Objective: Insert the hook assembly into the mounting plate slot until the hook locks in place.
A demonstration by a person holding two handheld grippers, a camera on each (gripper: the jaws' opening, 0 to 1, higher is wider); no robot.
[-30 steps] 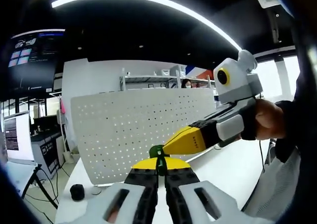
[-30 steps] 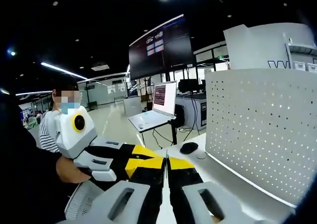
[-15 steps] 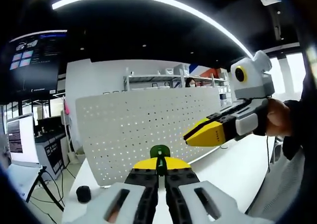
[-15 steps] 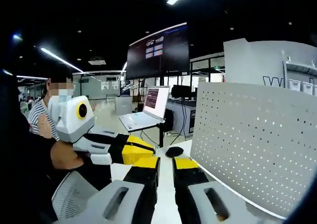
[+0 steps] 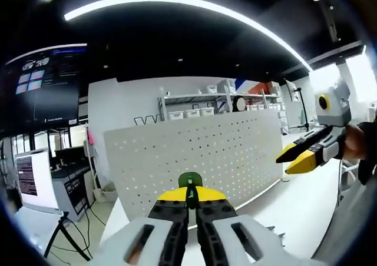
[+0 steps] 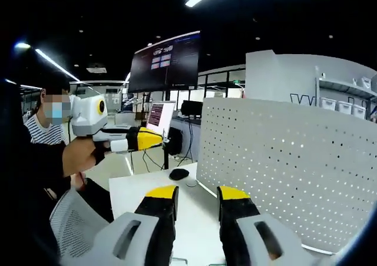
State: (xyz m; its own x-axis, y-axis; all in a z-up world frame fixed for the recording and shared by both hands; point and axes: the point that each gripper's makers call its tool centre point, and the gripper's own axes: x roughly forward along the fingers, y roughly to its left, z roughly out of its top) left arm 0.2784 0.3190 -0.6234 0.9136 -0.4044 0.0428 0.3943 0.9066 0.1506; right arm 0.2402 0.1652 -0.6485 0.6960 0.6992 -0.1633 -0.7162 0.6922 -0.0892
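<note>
White bench (image 6: pixel 194 230) in a big dim office, long light strips overhead. Standing upright along the bench's far side, a white mounting plate (image 5: pixel 200 160) full of small holes, its bottom edge resting on the bench (seen too in the right gripper view (image 6: pixel 294 178)). Plenty of bare bench in front of the plate, with the near bench edge dropping off to the floor at the left in the left gripper view.

Left gripper (image 5: pixel 189 196) closed tight on the hook assembly (image 5: pixel 189 180), a small green piece poking up between the yellow tips, held in the air in front of the plate and not touching it. Same gripper seen from the side in the right gripper view (image 6: pixel 156 139), held by a hand (image 6: pixel 79 157), well apart from the plate.

Right gripper (image 6: pixel 197 198) open, jaws spread with nothing between them, over the bare bench. Also seen far off at the right in the left gripper view (image 5: pixel 291 160), past the plate's end.

Small dark round thing (image 6: pixel 178 173) on the bench near the plate's corner. Big dark screen (image 6: pixel 165 60) hanging high (writing too small to read). Dark letters behind the plate's top edge (image 5: pixel 143 120), partly hidden, like "W".
</note>
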